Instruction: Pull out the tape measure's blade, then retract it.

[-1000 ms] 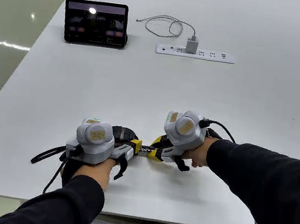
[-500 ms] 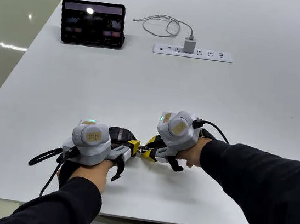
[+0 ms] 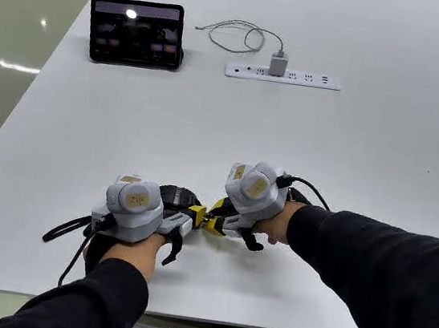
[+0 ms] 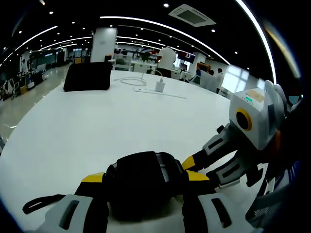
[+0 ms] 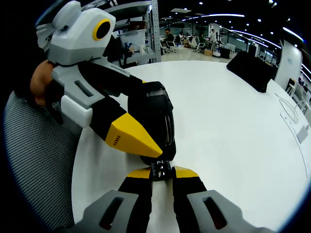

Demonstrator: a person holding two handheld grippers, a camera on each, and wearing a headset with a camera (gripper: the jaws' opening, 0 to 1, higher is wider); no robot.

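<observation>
Less blade [image 5: 160, 169] between right tool [image 3: 213, 223] and tape measure [image 4: 143, 184] than before

We hold both dark-sleeved forearms low and angled inward, our left gripper [image 3: 190, 213] pointing right with its jaws clamped around the tape measure [image 4: 146, 179], our right gripper [image 3: 213, 221] pointing left, almost tip to tip with it, jaws pinched on the blade [image 5: 160, 170].
</observation>
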